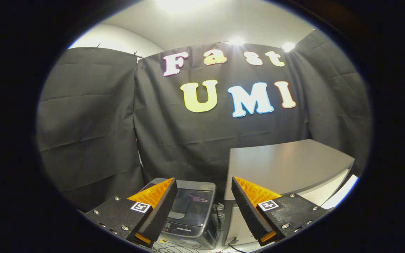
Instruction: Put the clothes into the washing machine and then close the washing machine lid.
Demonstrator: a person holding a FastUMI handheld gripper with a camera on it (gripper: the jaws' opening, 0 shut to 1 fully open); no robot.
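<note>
Gripper view: the tool (204,196) is held wide open and empty at lower centre, lined up over the washing machine (192,214), beside the tabletop (287,165).

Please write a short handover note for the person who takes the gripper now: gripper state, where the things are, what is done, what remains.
Gripper: open, fingers apart, holding nothing.
Washing machine: small, on the floor ahead, seen between the fingers and below them; its dark lid looks down.
Grey table: to the right of the machine, beyond the right finger.
Done: cannot tell if clothes are inside.
Left: check inside the machine, load any clothes, confirm the lid is shut.
</note>
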